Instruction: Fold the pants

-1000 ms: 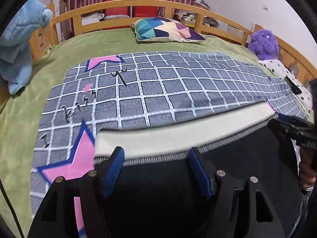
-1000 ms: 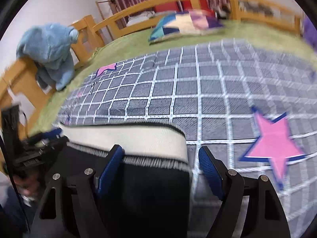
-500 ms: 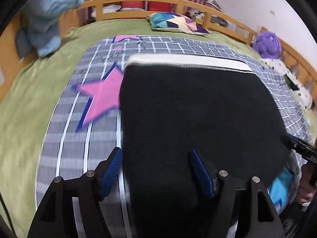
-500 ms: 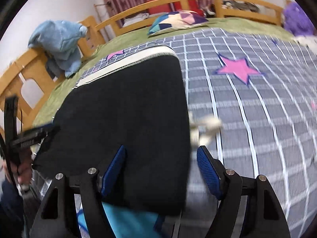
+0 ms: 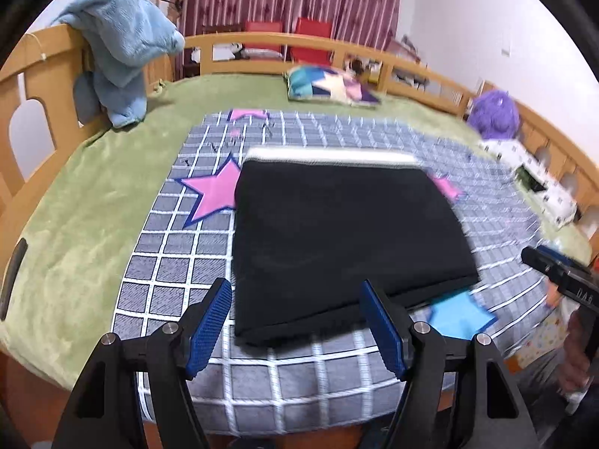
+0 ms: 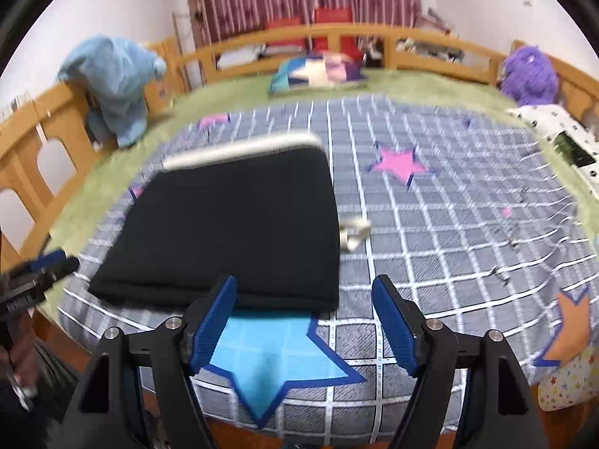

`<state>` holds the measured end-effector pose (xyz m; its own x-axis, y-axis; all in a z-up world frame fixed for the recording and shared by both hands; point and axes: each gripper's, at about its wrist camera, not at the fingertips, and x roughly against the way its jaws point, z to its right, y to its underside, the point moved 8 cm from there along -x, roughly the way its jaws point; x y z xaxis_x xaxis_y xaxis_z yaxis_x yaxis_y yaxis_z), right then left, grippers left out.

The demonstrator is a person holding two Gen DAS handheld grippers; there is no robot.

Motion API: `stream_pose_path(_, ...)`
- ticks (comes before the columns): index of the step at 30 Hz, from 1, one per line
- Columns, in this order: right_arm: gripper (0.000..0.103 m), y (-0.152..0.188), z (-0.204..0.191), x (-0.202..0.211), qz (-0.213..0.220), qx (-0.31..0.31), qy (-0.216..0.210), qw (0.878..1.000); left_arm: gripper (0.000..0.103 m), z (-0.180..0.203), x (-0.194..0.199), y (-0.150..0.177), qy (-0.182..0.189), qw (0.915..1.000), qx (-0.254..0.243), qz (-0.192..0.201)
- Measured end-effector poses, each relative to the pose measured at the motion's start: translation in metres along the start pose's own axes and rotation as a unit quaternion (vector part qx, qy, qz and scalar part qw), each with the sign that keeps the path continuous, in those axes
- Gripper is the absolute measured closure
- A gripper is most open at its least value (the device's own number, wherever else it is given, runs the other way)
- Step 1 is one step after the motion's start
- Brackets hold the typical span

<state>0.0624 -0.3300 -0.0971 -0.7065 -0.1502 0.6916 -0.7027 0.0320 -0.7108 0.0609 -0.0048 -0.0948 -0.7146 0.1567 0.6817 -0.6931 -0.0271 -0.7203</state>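
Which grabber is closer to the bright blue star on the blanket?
Right. The right gripper hangs just above the blue star, jaws opening and empty. The left gripper is off to one side, by the black pants.

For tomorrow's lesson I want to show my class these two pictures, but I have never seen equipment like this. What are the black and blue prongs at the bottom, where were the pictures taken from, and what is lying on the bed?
There is no robot here. A person holds a hand tool with two fingers in each hand, and each tool carries a wide-angle camera looking along its fingers. One picture comes from the left gripper, the other from the right gripper.

Both look at a bed with a grey checked blanket printed with stars. On it lie folded black pants with a pale waistband on the far side. Neither tool holds anything: the left stands open, and the right's jaws are opening with nothing between them.

Farther back are a patterned pillow, a blue towel hung on the wooden rail, and a purple plush toy.
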Motion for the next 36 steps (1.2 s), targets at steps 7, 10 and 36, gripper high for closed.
stream_pose_path(7,0.020,-0.013,-0.017,0.049,0.049,0.004,0.024,0.998,0.018,0.019,0.056,-0.014,-0.021,0.9973,-0.011,0.069)
stream_pose_path(10,0.006,-0.008,-0.022,0.060,0.064,0.009,0.029,0.997,0.018,0.025,0.066,-0.011,-0.009,0.9975,-0.005,0.070)
stream_pose_path(36,0.002,0.000,-0.033,0.077,0.059,0.009,0.043,0.997,0.016,0.034,0.076,-0.006,-0.033,0.9963,-0.014,0.078)
